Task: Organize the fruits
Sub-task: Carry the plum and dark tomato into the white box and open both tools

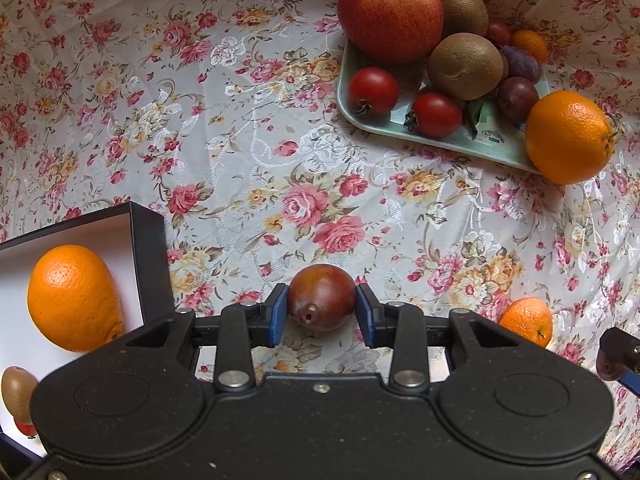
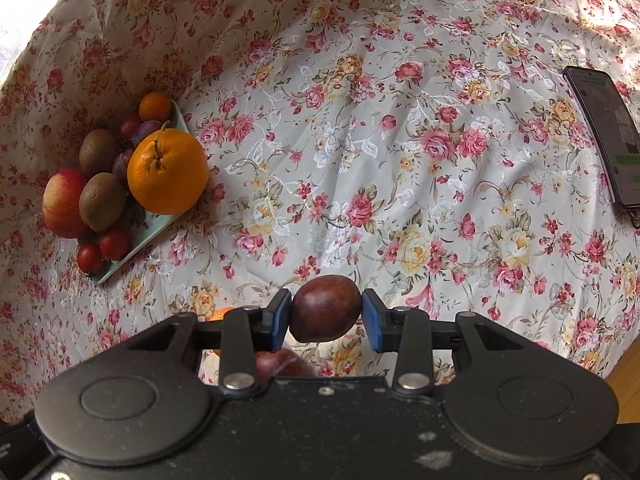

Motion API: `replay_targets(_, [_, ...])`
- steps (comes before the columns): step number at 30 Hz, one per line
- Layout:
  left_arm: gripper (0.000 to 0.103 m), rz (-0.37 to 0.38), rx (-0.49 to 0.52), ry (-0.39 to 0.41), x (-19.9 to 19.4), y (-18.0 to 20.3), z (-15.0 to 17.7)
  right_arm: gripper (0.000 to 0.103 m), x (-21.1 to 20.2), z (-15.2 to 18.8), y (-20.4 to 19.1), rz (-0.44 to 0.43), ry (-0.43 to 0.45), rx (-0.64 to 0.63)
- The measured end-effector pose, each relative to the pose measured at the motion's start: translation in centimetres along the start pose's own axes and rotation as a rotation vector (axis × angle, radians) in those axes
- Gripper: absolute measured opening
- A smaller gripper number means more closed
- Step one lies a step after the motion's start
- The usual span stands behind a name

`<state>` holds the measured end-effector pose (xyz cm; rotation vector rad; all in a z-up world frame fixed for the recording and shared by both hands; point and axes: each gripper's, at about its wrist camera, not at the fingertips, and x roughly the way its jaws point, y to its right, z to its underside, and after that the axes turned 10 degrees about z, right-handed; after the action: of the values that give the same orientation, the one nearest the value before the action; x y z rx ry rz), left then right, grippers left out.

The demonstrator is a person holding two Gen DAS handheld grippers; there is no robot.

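The left claw [image 1: 322, 310] grips a plum [image 1: 321, 302] just right of the box [image 1: 148, 248], which holds an orange [image 1: 74, 298] and a kiwi [image 1: 18, 392]. The right claw [image 2: 326, 316] grips another plum [image 2: 325, 308]. The far tray [image 1: 452, 138] holds an apple [image 1: 390, 16], kiwis, tomatoes and plums.

My left gripper [image 1: 322, 312], a black two-finger tool with blue pads [image 1: 279, 314], is clamped on a dark reddish-brown plum [image 1: 321, 303], one pad pressed to each side; the fruit's stem dimple faces my camera. It hangs low above the table, beside the corner of the black box. My right gripper [image 2: 326, 314], of the same black build with blue pads [image 2: 374, 320], likewise grips a dark brown-red plum [image 2: 325, 309] between both pads, held above the middle of the table, fingers pointing forward toward its far edge.
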<state>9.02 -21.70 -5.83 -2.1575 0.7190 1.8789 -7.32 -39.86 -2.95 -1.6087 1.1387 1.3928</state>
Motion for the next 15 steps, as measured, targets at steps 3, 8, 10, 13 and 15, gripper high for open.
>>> replay_targets(3, [0.045,0.014,0.019,0.023,-0.9,0.9,-0.1,0.04,-0.3,0.0,0.4,0.0,0.001,0.01])
replay_targets(8, [0.045,0.034,0.044,0.055,-2.4,0.9,0.1,0.04,-0.9,0.3,0.5,-0.003,0.009,0.007])
replay_targets(10, [0.045,0.027,0.048,0.068,-3.0,0.6,0.4,0.04,-1.3,0.7,0.5,-0.006,0.015,-0.003])
replay_targets(13, [0.045,0.031,0.045,0.079,-4.0,0.2,0.9,0.04,-1.9,1.7,0.4,-0.011,0.024,-0.023])
replay_targets(15, [0.045,0.034,0.041,0.086,-4.7,-0.1,1.2,0.04,-2.1,2.5,0.3,-0.012,0.028,-0.034])
